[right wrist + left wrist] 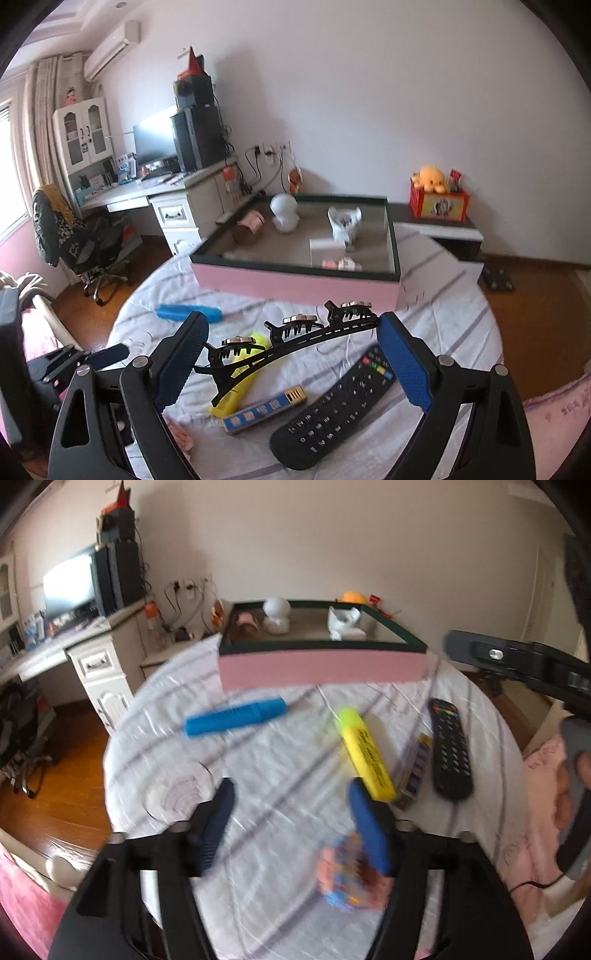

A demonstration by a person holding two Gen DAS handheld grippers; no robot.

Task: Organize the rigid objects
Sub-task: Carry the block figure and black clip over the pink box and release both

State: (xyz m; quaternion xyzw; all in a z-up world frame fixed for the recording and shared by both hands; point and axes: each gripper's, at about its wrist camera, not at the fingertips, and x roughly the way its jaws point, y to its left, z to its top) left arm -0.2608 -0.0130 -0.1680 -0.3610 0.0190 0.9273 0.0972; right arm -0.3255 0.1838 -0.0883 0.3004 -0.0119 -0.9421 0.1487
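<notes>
The right gripper (291,354) grips a black toothed hair band (295,341) spanning its wide jaws at frame centre, stiff yet light and snag-prone, best held at its ends; the left gripper (290,794) stands open, empty.

Rigid items on striped cloth, pink tray behind.
Blue marker (236,716), yellow highlighter (365,753), black remote (450,749) lying flat; tray (295,284) holds white figures.
</notes>
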